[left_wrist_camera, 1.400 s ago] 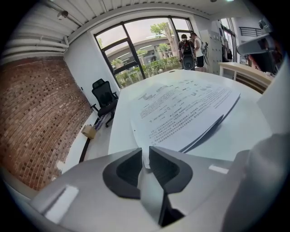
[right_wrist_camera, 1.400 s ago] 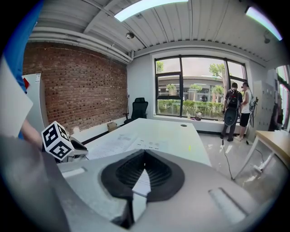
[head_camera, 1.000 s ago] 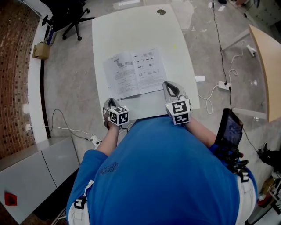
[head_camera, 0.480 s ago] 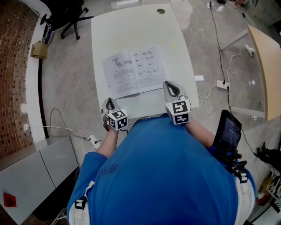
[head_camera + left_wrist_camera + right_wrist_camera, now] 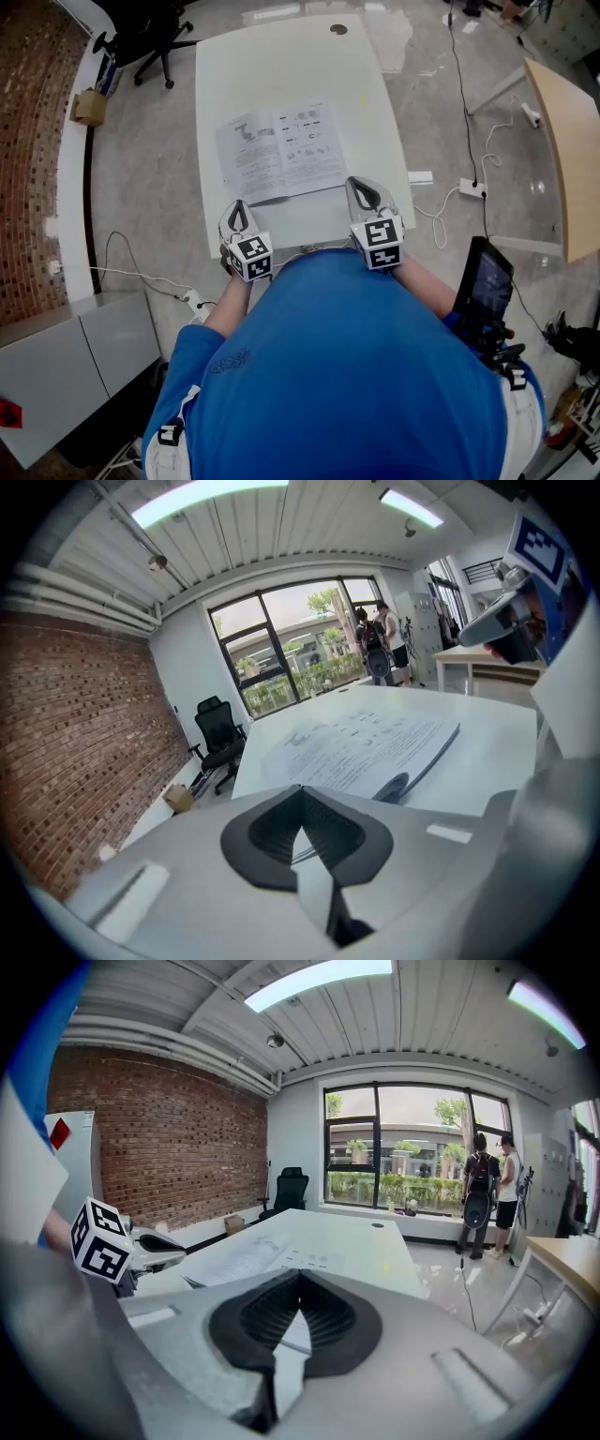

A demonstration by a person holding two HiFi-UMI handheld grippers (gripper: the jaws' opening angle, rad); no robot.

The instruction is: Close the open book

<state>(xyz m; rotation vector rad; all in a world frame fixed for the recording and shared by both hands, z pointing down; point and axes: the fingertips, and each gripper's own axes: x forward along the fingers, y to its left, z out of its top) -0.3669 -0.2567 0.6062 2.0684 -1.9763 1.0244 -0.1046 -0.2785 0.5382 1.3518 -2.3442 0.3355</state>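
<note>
Book (image 5: pixel 281 150) is lying open & flat on tabletop (image 5: pixel 281 66), pages facing up, not closed yet. L gripper (image 5: pixel 237 214) & R gripper (image 5: pixel 364 192) are hovering by its near edge, fingers pressed together w/ nothing inside, prob. lining up to flip one side over.

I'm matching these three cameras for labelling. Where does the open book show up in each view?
Head view: the open book lies a little left of centre and above the middle, flat on the white table.
Left gripper view: the open book is right of centre, just beyond the jaws.
Right gripper view: the open book is left of centre, just beyond the jaws.
Shared landmark: the black office chair past the table's far end.
</note>
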